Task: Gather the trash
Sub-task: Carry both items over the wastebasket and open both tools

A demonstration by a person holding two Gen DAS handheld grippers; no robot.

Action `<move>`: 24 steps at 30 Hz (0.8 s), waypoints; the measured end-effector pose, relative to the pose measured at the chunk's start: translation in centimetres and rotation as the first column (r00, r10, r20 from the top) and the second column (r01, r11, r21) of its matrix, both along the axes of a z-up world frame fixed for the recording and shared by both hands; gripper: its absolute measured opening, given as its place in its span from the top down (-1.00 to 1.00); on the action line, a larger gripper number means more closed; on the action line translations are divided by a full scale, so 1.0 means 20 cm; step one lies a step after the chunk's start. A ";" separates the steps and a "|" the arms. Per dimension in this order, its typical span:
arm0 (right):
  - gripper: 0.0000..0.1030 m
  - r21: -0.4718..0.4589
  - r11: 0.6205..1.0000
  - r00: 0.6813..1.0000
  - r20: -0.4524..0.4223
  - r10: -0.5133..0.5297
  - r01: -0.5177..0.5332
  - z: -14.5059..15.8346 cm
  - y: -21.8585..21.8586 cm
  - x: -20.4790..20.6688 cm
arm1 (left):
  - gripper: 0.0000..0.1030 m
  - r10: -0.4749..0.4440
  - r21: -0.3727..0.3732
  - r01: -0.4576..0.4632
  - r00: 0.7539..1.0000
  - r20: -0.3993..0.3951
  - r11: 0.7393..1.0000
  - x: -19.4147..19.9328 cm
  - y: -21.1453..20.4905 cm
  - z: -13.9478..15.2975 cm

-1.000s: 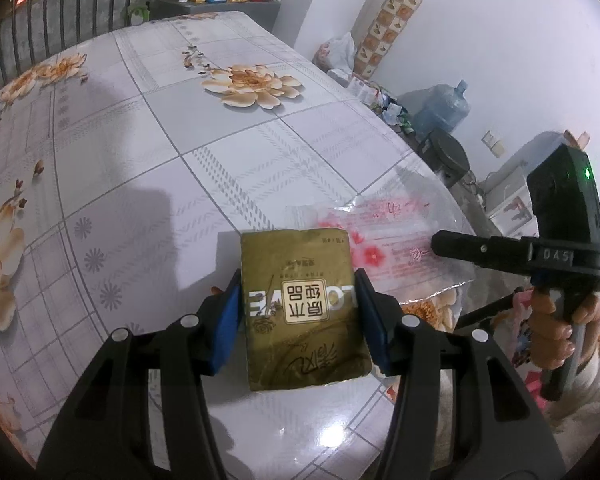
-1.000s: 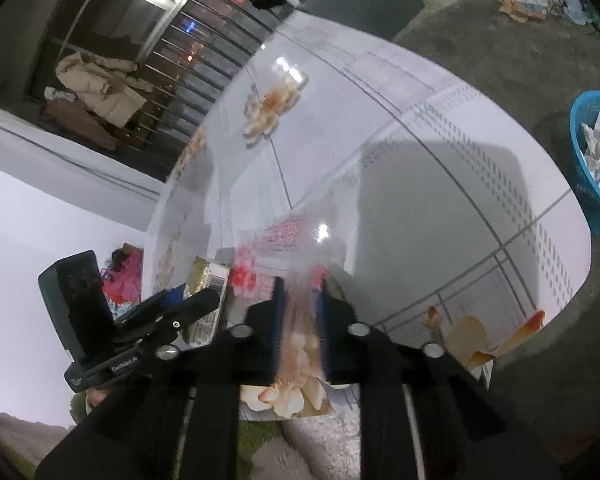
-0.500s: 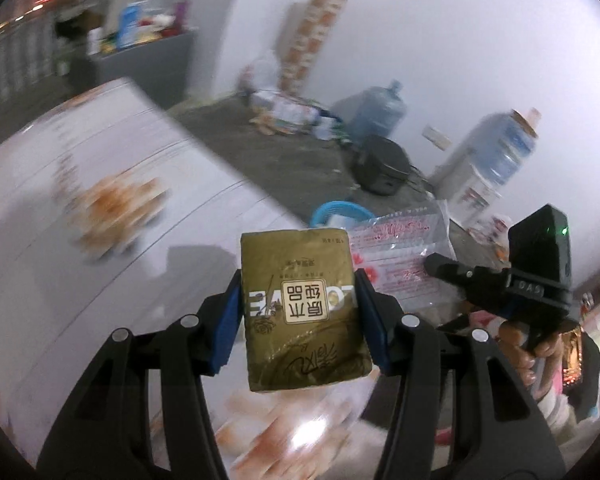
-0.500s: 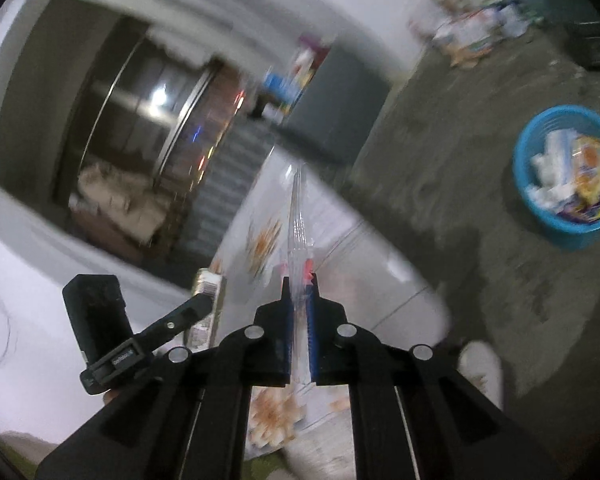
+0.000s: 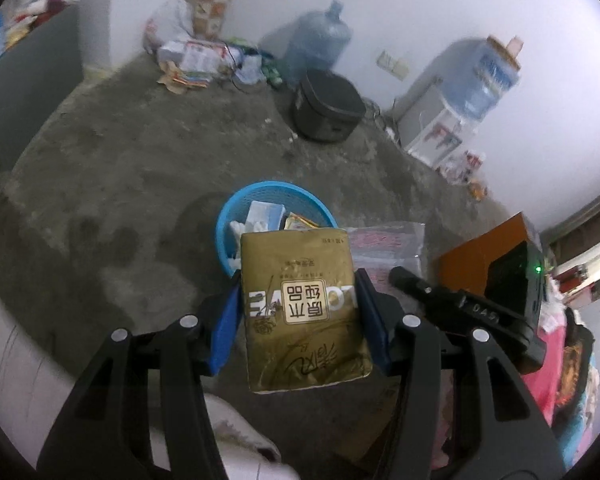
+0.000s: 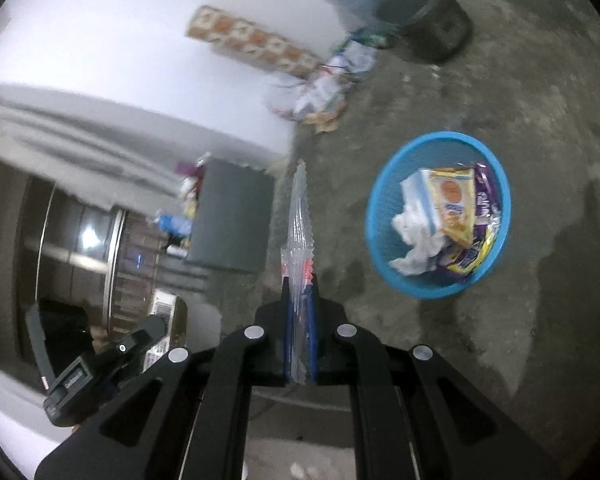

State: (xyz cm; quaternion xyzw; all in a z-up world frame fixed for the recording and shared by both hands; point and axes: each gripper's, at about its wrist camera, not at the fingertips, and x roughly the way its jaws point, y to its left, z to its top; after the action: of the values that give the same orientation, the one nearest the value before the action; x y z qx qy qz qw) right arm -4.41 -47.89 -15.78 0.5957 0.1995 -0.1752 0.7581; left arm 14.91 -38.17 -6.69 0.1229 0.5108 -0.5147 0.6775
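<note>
My left gripper [image 5: 298,312] is shut on a gold tissue packet [image 5: 300,304], held in the air above and just in front of a blue trash basket [image 5: 228,216] on the concrete floor. My right gripper [image 6: 299,312] is shut on a clear plastic wrapper with red print [image 6: 299,220], seen edge-on, left of the same blue basket [image 6: 384,240], which holds wrappers and tissue. The wrapper [image 5: 392,248] and the right gripper [image 5: 404,280] also show in the left wrist view, right of the packet. The left gripper [image 6: 156,332] shows at lower left in the right wrist view.
A black cooker [image 5: 326,110], a water jug [image 5: 320,52], a water dispenser [image 5: 460,112] and loose litter [image 5: 196,64] stand along the far wall. A dark cabinet [image 6: 228,216] stands at left. An orange-brown box [image 5: 480,256] is at right.
Both grippers have swung away from the flowered table with their items and now hang over the floor by the blue basket. The basket has come closer in both views.
</note>
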 end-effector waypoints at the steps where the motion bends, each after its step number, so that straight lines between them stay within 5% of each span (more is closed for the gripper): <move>1: 0.87 0.010 1.000 0.999 -0.028 -0.020 0.020 -0.06 -0.06 0.03 | 0.01 -0.012 0.011 0.012 1.000 0.003 1.000 0.01 -0.07 -0.04; 5: 0.75 0.022 0.998 0.995 -0.090 -0.049 0.052 -0.27 -0.23 0.09 | -0.05 -0.023 0.055 0.021 0.999 0.035 0.998 0.06 -0.39 -0.23; 6: 0.65 0.013 0.998 0.990 -0.131 -0.058 0.060 -0.36 -0.29 0.13 | -0.22 -0.024 0.065 0.021 0.999 0.046 0.998 0.07 -0.46 -0.30; 8: 0.03 0.070 0.995 0.980 -0.191 -0.050 0.064 -0.54 -0.36 0.17 | -0.43 -0.005 0.098 -0.002 0.997 0.078 0.995 0.09 -0.57 -0.45; 11: 0.00 0.152 0.984 0.936 -0.349 -0.033 0.091 -0.81 -0.42 0.20 | -0.45 -0.008 0.172 -0.006 0.997 0.080 0.985 0.10 -0.66 -0.64; 13: 0.00 0.141 0.983 0.923 -0.380 -0.054 0.115 -0.84 -0.42 0.17 | -0.45 -0.011 0.198 0.000 0.998 0.056 0.980 0.10 -0.65 -0.68; 19: -0.08 0.073 0.985 0.934 -0.336 -0.122 0.155 -0.71 -0.38 0.05 | -0.49 0.028 0.091 -0.033 0.998 0.056 0.995 0.14 -0.52 -0.46; 24: -0.08 -0.039 0.986 0.932 -0.322 -0.167 0.163 -0.50 -0.32 0.01 | -0.49 0.063 -0.026 -0.061 0.993 0.096 0.998 0.16 -0.33 -0.11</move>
State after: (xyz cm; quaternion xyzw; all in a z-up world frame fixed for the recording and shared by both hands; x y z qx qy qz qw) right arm -4.29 -54.33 -25.73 0.5689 0.2698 -0.3348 0.7011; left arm 18.12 -44.77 -8.91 0.1241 0.4749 -0.4928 0.7185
